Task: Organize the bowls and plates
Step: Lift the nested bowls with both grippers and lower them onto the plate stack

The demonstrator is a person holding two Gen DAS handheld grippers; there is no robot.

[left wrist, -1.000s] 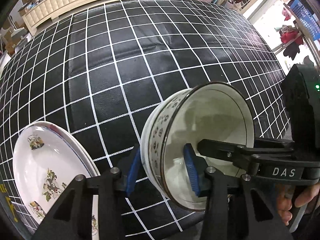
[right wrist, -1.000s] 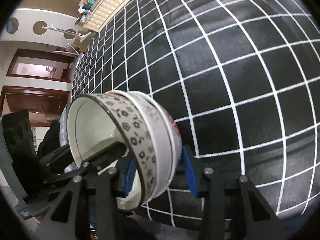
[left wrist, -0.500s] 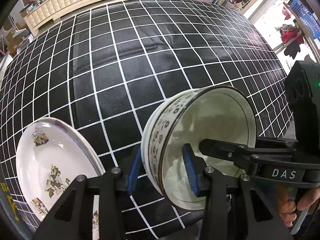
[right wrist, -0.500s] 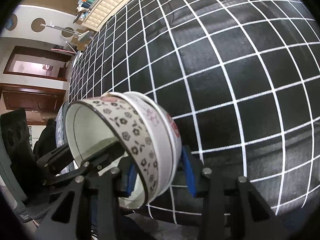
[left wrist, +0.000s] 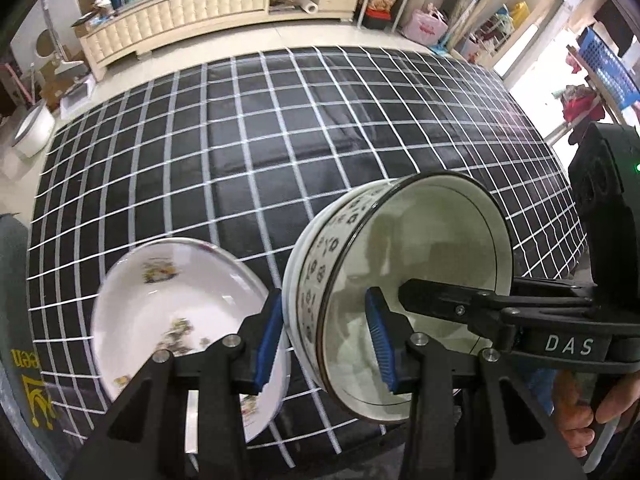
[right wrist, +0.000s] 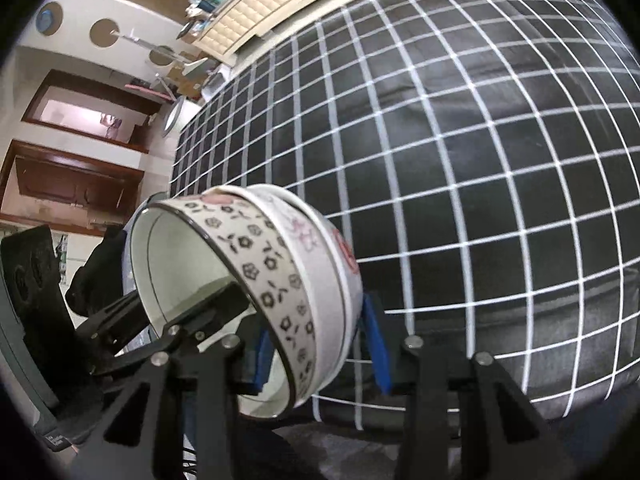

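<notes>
Two nested bowls gripped on opposite rims by left gripper and right gripper, tilted above checked cloth. Plates stacked beside. Still unplaced; setting down remained, probably.

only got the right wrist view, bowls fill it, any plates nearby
Observer: Yes, a white patterned plate lies on the checked table, close beside the bowls on the left gripper's side.
Operator: is left clamped on the bowls
Observer: Yes, one blue pad inside the rim, the other outside, both pressing the wall.
Operator: who holds the right gripper
Observer: A hand grips its handle.
</notes>
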